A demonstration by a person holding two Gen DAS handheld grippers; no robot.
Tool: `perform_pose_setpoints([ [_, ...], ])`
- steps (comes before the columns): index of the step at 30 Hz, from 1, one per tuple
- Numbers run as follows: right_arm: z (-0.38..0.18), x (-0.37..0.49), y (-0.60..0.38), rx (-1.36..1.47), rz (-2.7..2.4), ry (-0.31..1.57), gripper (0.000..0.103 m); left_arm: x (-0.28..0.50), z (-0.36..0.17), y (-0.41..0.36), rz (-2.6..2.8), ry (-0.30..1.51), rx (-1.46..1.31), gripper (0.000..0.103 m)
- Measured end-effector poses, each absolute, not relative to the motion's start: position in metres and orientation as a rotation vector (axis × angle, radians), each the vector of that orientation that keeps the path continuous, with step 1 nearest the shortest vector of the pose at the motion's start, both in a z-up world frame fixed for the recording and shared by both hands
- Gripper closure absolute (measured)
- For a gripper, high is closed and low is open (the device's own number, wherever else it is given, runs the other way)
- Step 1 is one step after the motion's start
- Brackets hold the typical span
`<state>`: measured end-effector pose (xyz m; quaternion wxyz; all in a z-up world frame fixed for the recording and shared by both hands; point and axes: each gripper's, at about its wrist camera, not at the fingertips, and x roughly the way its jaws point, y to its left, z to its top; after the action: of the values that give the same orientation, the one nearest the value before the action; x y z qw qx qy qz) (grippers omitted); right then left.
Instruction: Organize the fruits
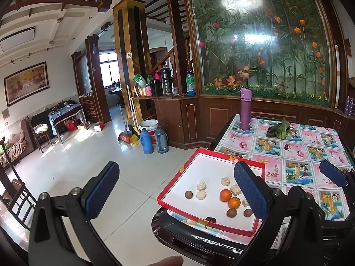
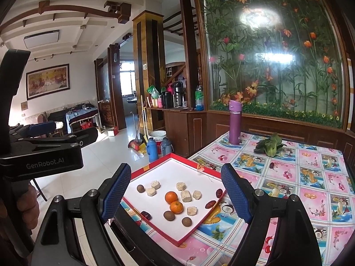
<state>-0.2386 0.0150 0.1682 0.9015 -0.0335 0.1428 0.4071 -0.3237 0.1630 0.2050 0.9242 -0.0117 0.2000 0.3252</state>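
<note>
A red-rimmed white tray [image 1: 210, 168] [image 2: 170, 168] lies on the near-left corner of the table. It holds two oranges [image 2: 171, 196] [image 1: 225, 195], three brown round fruits [image 2: 169, 215] [image 1: 189, 194] and several pale chunks [image 2: 186, 196]. Dark red dates [image 2: 209, 204] lie at its rim. My left gripper [image 1: 176, 190] hangs open over the floor and the tray's left side, holding nothing. My right gripper [image 2: 176, 192] is open above the tray, also holding nothing. One of the right gripper's blue fingers [image 1: 332, 173] shows in the left wrist view.
The table [image 2: 310, 177] wears a pink fruit-print cloth. A purple bottle [image 2: 235, 122] stands at its far left corner, with a green bok choy [image 2: 269, 146] beside it. Tiled floor [image 1: 77, 166] opens to the left, with two thermos jugs [image 1: 147, 140] by the wooden cabinet.
</note>
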Motion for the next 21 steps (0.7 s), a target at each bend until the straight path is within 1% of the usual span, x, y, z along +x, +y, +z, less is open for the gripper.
perform_pose_setpoints([
  [21,0.174,-0.249,0.008,-0.077,0.848,0.26,0.018,-0.339,0.215,0.157,0.66,0.39,-0.041,0.0],
])
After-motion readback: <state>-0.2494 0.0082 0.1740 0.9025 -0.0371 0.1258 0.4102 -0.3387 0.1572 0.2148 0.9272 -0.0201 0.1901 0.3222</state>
